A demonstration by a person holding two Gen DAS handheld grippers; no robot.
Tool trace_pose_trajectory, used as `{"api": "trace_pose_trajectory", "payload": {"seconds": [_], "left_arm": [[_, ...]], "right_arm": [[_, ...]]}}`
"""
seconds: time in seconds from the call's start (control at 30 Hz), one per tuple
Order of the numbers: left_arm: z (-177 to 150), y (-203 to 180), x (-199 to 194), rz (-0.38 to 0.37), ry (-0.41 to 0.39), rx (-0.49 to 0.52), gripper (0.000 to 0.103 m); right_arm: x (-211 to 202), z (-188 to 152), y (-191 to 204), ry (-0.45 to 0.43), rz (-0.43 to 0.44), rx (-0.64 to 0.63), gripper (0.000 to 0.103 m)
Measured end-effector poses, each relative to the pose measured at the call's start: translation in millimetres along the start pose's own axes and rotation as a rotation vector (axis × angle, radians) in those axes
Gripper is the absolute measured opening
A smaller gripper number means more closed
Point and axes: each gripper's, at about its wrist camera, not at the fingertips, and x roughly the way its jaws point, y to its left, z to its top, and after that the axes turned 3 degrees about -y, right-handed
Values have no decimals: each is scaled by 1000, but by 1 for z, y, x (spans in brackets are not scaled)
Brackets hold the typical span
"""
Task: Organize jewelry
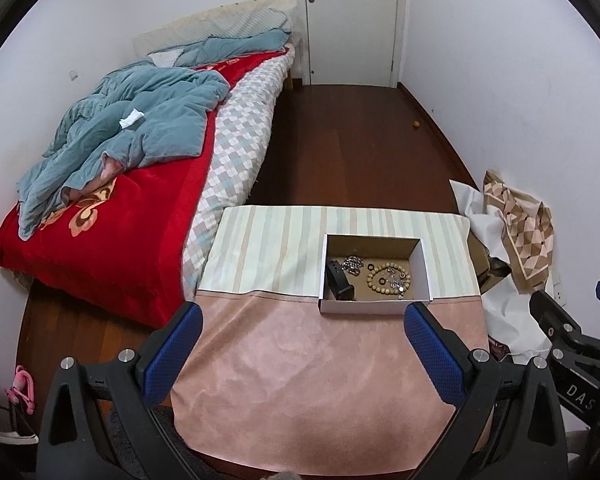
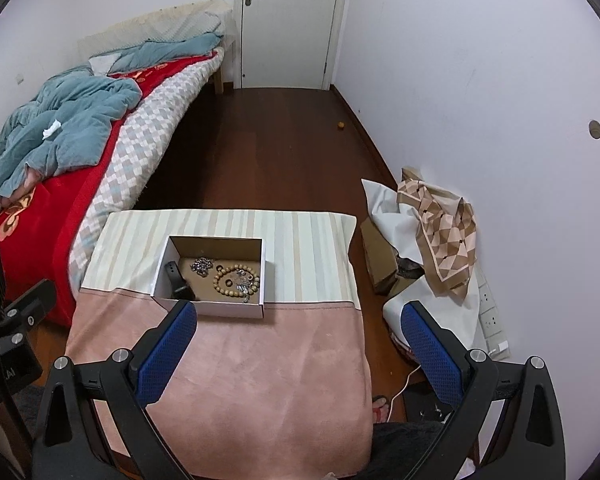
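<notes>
An open white cardboard box [image 1: 364,307] [image 2: 228,309] stands on a table covered in pink and striped cloth [image 1: 300,368] [image 2: 260,360]. Inside lie a wooden bead bracelet [image 1: 380,278] [image 2: 223,280], a silver chain [image 1: 352,264] [image 2: 201,266], a black watch band [image 1: 337,282] [image 2: 178,280], a small dark ring [image 1: 370,267] and silver trinkets [image 1: 398,282]. My left gripper [image 1: 304,312] is open and empty, above the pink cloth just in front of the box. My right gripper [image 2: 300,310] is open and empty, to the right of the box.
A bed [image 1: 112,216] with a red blanket and blue quilt runs along the left. Dark wood floor [image 1: 340,140] leads to a white door [image 1: 352,20]. Paper, a patterned scarf [image 2: 440,232] and a cardboard box [image 2: 380,256] pile up at the right wall.
</notes>
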Motion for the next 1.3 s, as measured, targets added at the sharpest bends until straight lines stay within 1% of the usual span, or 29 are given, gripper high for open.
{"api": "trace_pose_trajectory", "payload": {"seconds": [0.2, 0.73, 1.3], "left_arm": [[1, -2, 8, -1, 20, -2, 103], [3, 0, 9, 7, 6, -19, 103], [-1, 3, 7, 9, 10, -21, 103]], "right_arm": [[5, 2, -2, 15, 1, 7, 103], [5, 1, -1, 22, 5, 8, 103], [2, -2, -1, 24, 8, 9, 103]]}}
